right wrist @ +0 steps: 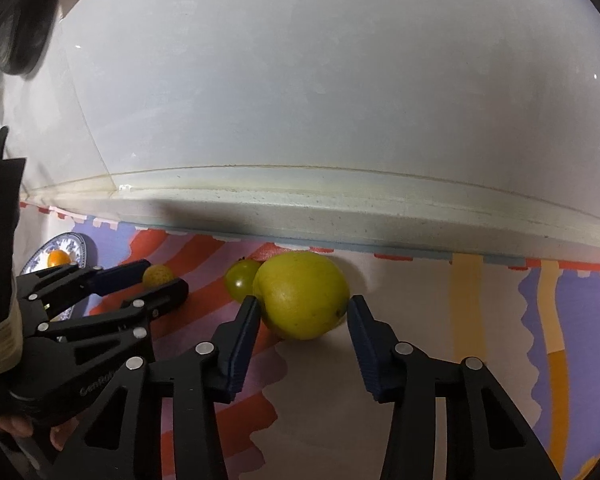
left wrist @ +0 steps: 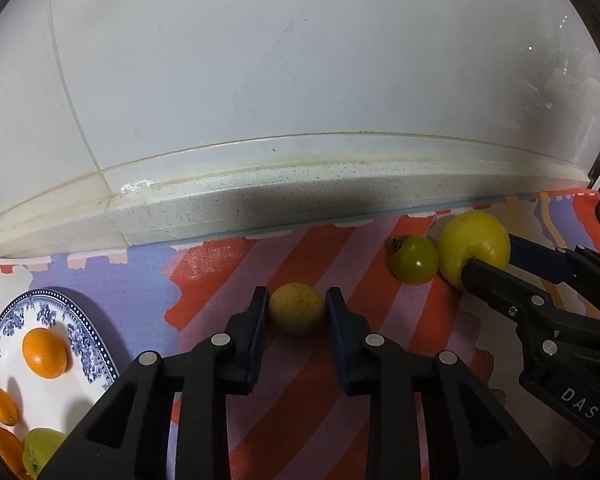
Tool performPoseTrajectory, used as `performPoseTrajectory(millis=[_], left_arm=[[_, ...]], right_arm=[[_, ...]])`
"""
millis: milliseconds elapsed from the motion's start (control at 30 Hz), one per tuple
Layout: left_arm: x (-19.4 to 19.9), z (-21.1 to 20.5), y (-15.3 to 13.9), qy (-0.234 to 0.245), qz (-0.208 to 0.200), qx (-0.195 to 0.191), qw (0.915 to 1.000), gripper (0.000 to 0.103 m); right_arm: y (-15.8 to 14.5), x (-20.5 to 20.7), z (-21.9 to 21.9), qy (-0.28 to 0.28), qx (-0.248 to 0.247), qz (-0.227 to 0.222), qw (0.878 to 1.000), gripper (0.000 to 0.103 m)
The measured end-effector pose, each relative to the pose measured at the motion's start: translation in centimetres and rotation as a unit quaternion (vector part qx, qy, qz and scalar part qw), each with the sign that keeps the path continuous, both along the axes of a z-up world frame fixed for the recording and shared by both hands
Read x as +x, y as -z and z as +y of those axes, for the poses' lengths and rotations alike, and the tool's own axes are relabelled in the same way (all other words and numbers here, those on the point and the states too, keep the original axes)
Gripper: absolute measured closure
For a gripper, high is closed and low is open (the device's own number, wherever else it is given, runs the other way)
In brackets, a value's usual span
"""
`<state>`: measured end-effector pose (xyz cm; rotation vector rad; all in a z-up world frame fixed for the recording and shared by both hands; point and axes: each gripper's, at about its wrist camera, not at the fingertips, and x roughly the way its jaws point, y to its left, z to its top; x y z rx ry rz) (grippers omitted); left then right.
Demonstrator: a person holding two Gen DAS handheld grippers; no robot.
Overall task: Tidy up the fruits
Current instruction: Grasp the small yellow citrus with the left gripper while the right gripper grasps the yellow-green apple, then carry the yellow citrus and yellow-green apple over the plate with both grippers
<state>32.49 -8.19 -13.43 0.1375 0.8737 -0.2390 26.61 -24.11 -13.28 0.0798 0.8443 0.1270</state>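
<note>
Fruits lie on the striped cloth (left wrist: 380, 360) by the worktop's back edge: the big yellow fruit (right wrist: 302, 296) sits between the right hand-held gripper (right wrist: 303, 312) pads, left pad touching, right pad just beside; a green tomato (left wrist: 414, 260) touches it; the left hand-held gripper (left wrist: 296, 306) clamps the small yellow fruit (left wrist: 296, 308). The plate (left wrist: 86, 336) carries oranges (left wrist: 44, 353).

Glossy wall tiles (left wrist: 260, 60), speckled stone ledge (left wrist: 300, 192), glazed plate (left wrist: 4, 328), matt printed mat (left wrist: 228, 264)

Green tomato (left wrist: 413, 259) against large yellow fruit (left wrist: 474, 249)
</note>
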Motion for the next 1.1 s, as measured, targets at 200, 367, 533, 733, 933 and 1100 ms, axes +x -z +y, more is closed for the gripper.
performPoseTrajectory(millis=[200,367,533,733,933,1100], left_arm=[[-0.2,-0.1,-0.6,-0.002,-0.014,-0.003,0.9999,0.074],[-1.6,0.2,-1.2,-0.003,-0.02,-0.011,0.9997,0.074],[-2.5,0.2,-2.0,-0.003,-0.024,-0.014,0.9996,0.074],[-3.4,1.1,-3.0,-0.004,-0.03,-0.022,0.9993,0.074],[-4.8,2.5,-5.6,-0.008,-0.051,-0.037,0.998,0.074],[-6.4,4.4,-8.5,-0.022,-0.076,-0.047,0.9958,0.074]], right_arm=[[-0.4,-0.1,-0.2,0.002,0.004,-0.005,1.0,0.06],[-0.9,-0.4,-0.2,0.002,0.007,-0.012,1.0,0.061],[-1.3,-0.8,0.0,0.001,0.005,-0.016,1.0,0.062],[-2.2,-1.3,-0.1,0.001,0.007,-0.024,1.0,0.062],[-4.5,-2.1,0.5,-0.005,0.012,-0.048,0.999,0.062],[-6.9,-3.0,1.5,-0.017,0.019,-0.074,0.997,0.062]])
